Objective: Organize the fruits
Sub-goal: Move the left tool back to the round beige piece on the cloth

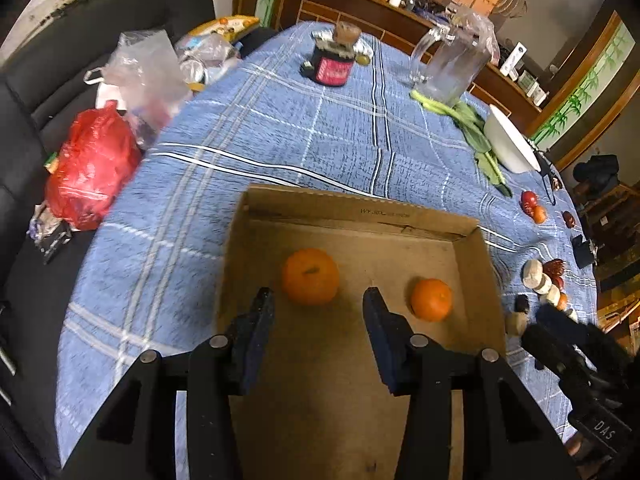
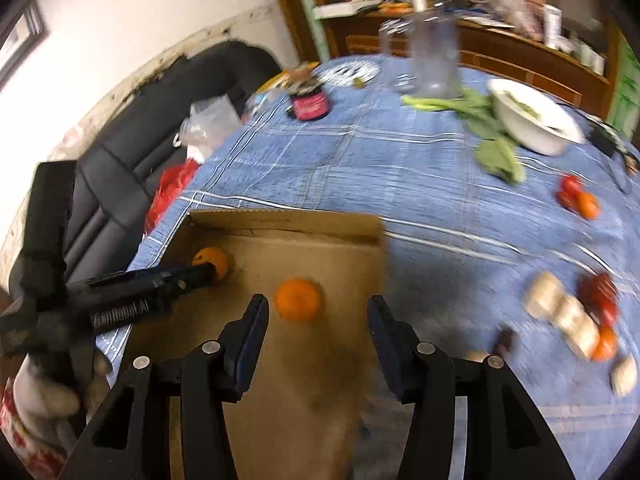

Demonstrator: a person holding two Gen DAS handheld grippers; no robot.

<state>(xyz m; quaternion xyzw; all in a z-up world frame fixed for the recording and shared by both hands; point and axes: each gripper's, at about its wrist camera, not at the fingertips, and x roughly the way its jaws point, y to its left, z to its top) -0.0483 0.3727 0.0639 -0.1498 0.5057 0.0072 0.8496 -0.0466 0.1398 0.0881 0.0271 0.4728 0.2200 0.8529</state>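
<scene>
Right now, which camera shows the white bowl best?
The right wrist view: the white bowl shows its open inside with green scraps, though blurred. The left wrist view shows the bowl sharper but nearly edge-on, contents hidden.

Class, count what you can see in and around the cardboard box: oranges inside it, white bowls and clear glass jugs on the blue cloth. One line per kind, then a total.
oranges in the cardboard box: 2
white bowl: 1
clear glass jug: 1
Total: 4
</scene>
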